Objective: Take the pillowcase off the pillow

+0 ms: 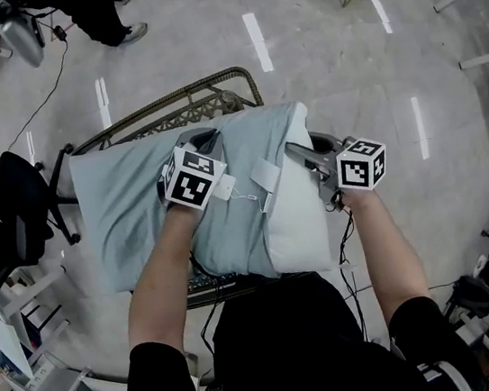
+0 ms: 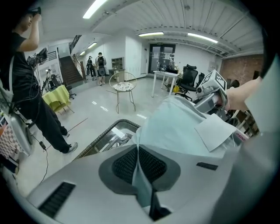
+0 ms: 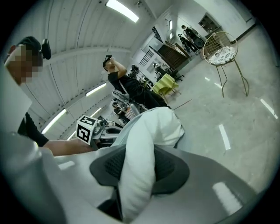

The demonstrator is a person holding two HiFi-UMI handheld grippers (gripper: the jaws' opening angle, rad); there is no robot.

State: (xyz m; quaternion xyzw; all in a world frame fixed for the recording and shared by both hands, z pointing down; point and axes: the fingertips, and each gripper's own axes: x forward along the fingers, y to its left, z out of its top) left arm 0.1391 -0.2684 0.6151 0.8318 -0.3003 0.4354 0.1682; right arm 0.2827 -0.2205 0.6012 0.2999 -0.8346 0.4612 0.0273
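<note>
While left gripper (image 2: 139,153) jaws pinch pillowcase (image 2: 175,124), right gripper (image 3: 139,157) clamps pillow (image 3: 157,124).

The pillow (image 1: 301,218) lies across a wicker frame (image 1: 202,92), whose rim shows behind it. The pillowcase (image 1: 127,198) covers the pillow's left part, and the pillow's right end sticks out of it. The left gripper (image 1: 195,141) sits on top of the pillow near its middle, a fold of pillowcase between its jaws. The right gripper (image 1: 300,151) is at the pillow's right end, jaws around its edge. An office chair (image 1: 18,201) stands left of the pillow. A standing person (image 1: 103,11) is far behind it, to the left.
</note>
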